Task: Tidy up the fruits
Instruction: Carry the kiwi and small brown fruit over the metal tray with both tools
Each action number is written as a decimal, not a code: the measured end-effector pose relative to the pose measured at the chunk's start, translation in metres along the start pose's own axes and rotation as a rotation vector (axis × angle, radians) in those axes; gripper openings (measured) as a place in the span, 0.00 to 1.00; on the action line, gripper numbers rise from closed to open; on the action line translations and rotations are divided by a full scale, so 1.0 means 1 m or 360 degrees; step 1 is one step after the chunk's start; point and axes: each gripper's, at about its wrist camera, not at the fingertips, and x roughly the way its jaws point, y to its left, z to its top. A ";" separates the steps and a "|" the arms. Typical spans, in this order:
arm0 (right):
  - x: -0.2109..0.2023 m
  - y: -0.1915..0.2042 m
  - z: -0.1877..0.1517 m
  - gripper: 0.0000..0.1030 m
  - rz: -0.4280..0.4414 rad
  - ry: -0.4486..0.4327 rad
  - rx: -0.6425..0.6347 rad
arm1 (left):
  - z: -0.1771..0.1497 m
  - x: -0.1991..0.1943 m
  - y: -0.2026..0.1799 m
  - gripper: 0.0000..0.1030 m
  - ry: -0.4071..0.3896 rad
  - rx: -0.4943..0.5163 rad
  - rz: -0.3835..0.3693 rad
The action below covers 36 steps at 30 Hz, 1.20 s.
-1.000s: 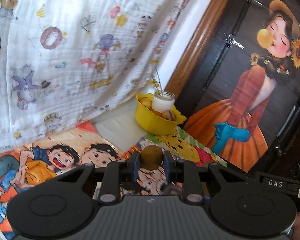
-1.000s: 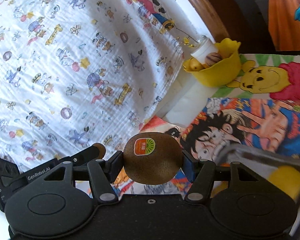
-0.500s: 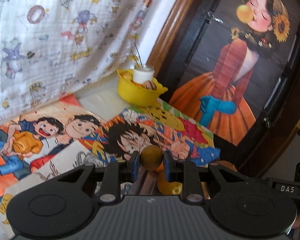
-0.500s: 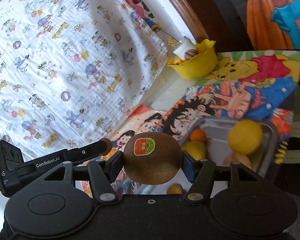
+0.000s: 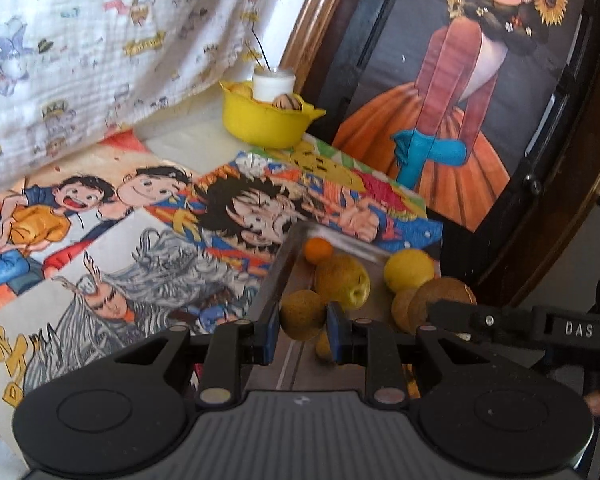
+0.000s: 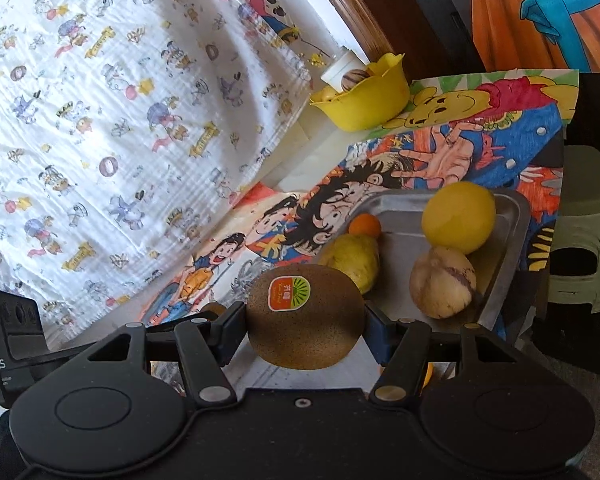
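Both hands have come down and forward since a second ago, so the metal tray (image 6: 516, 236) of fruit now lies under the grippers. At the left, the left gripper (image 5: 302, 322) pinches a small brown fruit (image 5: 302, 314) in narrow jaws, poised over the tray's near corner, probably for release. To its right, the right gripper (image 6: 304, 330) clamps a stickered kiwi (image 6: 304, 316) at medium width. A pear (image 6: 356, 258), mandarin (image 6: 365, 226), lemon (image 6: 458, 218) and pale striped fruit (image 6: 442, 282) crowd the tray, leaving little bare floor. The yellow bowl (image 6: 364, 108) sits well apart on the table (image 6: 324, 152).
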 end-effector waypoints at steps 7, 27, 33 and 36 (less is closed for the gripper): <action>0.005 -0.009 -0.006 0.61 -0.0014 0.0020 0.0033 | -0.011 0.006 -0.002 0.26 0.0069 0.0054 -0.0001; 0.017 0.006 -0.008 0.61 -0.0097 0.0066 -0.0144 | -0.028 0.016 0.000 0.26 0.0185 0.0129 0.0020; 0.024 0.016 -0.008 0.61 -0.0152 0.0107 -0.0250 | -0.031 0.019 0.002 0.27 0.0214 0.0135 0.0032; 0.027 0.019 -0.007 0.61 -0.0174 0.0114 -0.0276 | -0.033 0.021 0.003 0.27 0.0228 0.0130 0.0042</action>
